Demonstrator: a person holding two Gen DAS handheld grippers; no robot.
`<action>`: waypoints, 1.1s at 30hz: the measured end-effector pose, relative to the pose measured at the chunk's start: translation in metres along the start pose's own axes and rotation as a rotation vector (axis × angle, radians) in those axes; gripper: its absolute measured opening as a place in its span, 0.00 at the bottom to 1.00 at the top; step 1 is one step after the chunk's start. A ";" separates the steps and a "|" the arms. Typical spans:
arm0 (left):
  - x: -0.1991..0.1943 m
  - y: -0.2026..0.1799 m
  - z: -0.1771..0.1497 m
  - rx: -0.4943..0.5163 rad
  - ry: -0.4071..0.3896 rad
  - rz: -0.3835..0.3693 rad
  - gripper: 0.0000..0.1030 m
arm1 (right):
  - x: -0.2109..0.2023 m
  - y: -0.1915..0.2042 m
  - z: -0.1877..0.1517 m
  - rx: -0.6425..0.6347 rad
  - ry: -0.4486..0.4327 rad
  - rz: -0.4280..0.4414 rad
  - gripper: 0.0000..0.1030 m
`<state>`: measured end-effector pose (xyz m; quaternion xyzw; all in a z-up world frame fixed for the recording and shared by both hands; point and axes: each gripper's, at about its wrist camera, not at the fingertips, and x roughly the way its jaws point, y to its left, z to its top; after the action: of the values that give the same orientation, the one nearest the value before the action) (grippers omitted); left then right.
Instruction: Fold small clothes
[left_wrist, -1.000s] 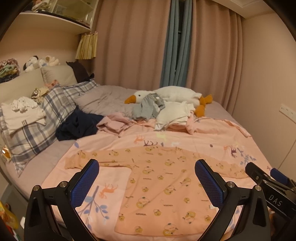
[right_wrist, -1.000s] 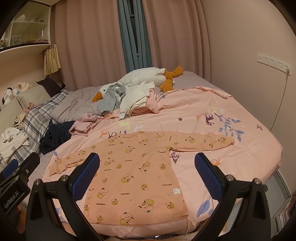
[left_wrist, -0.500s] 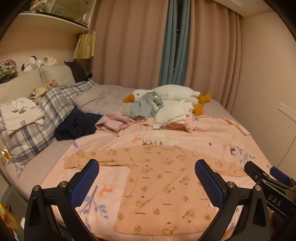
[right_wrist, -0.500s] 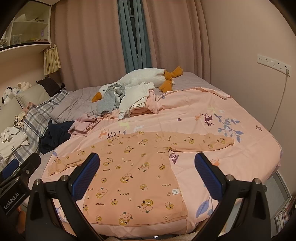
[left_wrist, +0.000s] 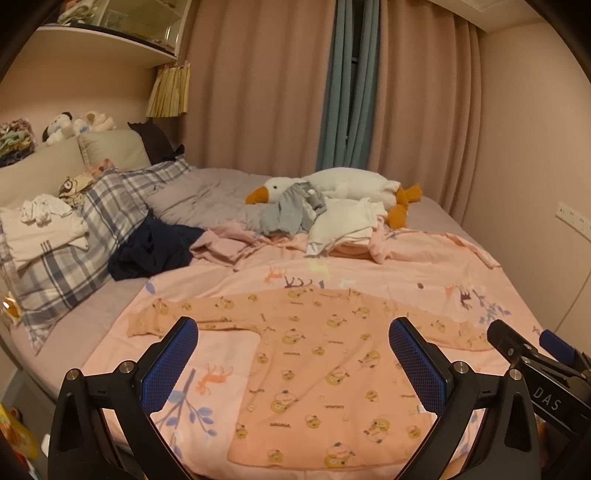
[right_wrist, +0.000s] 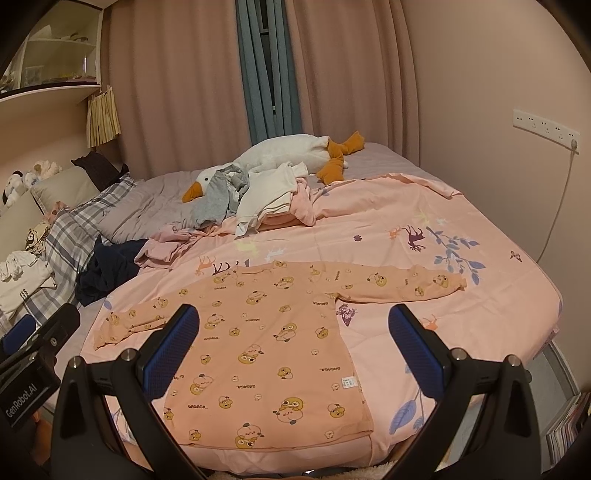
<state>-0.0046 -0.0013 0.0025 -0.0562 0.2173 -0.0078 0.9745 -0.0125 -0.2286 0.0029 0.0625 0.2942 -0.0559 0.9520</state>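
Left wrist view: the left gripper (left_wrist: 293, 363) hangs above the near edge of the bed, jaws spread wide, holding nothing.
Shirt: the orange printed shirt (left_wrist: 325, 373) lies flat on the pink sheet (left_wrist: 406, 266), straight ahead of and below both claws.
Left sleeve: the left sleeve (left_wrist: 166, 319) stretches out beyond the left claw's left finger.
Right claw: the right gripper (right_wrist: 293, 347) is equally wide open and empty.
Right sleeve: the right sleeve (right_wrist: 406, 282) runs ahead of its right finger.
Advice: probably pinch each cuff thinly, one fabric layer only, then carry it inward over the body.
Clutter: the plush goose (right_wrist: 280, 158) and loose clothes lie well beyond.
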 end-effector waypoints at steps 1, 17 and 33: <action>0.000 0.001 0.000 0.000 0.008 0.000 1.00 | 0.001 0.000 0.000 -0.001 0.000 -0.001 1.00; 0.009 -0.002 -0.004 0.045 0.058 0.020 1.00 | 0.008 0.002 -0.002 -0.008 0.020 -0.006 1.00; 0.017 -0.001 -0.006 0.056 0.059 0.026 1.00 | 0.014 0.008 -0.004 -0.027 0.032 -0.022 1.00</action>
<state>0.0080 -0.0040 -0.0093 -0.0258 0.2465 -0.0030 0.9688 -0.0024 -0.2209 -0.0077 0.0473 0.3110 -0.0616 0.9472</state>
